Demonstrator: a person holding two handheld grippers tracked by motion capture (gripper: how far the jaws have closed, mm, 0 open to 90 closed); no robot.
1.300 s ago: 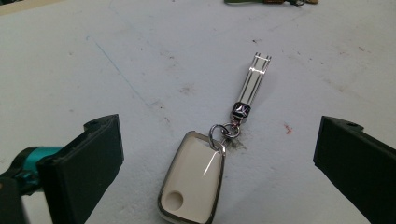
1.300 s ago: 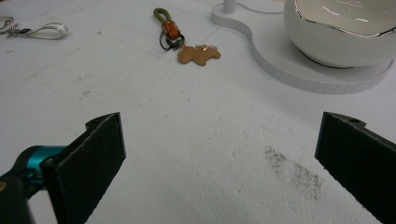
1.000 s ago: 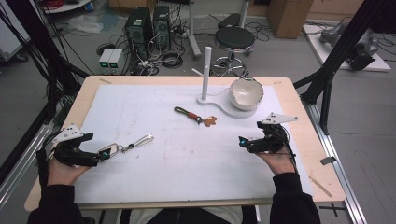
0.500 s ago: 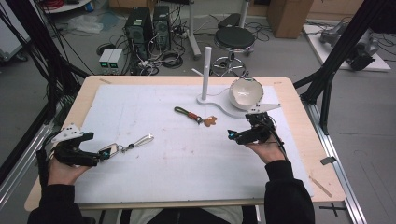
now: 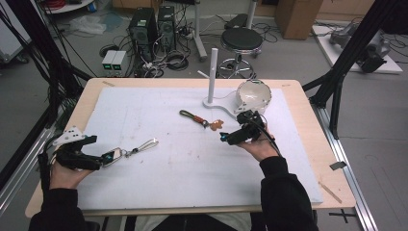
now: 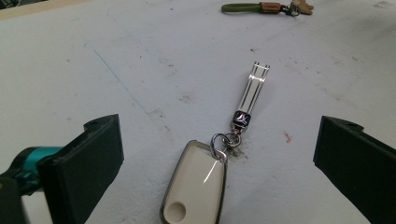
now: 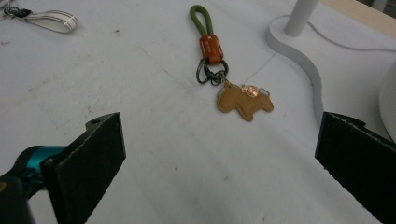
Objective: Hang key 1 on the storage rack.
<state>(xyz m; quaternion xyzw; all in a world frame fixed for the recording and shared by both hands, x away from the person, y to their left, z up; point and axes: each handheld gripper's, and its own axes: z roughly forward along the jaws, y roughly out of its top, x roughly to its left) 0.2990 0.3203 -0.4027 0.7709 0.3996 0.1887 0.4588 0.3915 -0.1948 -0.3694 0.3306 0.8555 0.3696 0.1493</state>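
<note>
Left gripper (image 5: 98,161): near the desk's left edge, jaws spread wide, nothing held.
White key fob (image 6: 196,186): flat on the white mat (image 5: 159,168), between the left jaws; ring and silver strap (image 6: 254,86) point away.
Right gripper (image 5: 226,138): right of centre, jaws spread, empty.
Green-loop keychain (image 7: 205,21): just ahead of the right jaws; orange collar, dark rings, tan dog-shaped tag (image 7: 243,105) nearest the gripper.
White post stand (image 5: 212,79): toward the far edge.
White bowl (image 5: 254,94): just right of the post.

Grey floor behind the table (image 5: 298,96), strewn with cables; a round stool (image 5: 240,38), probably computer towers (image 5: 154,24).
</note>
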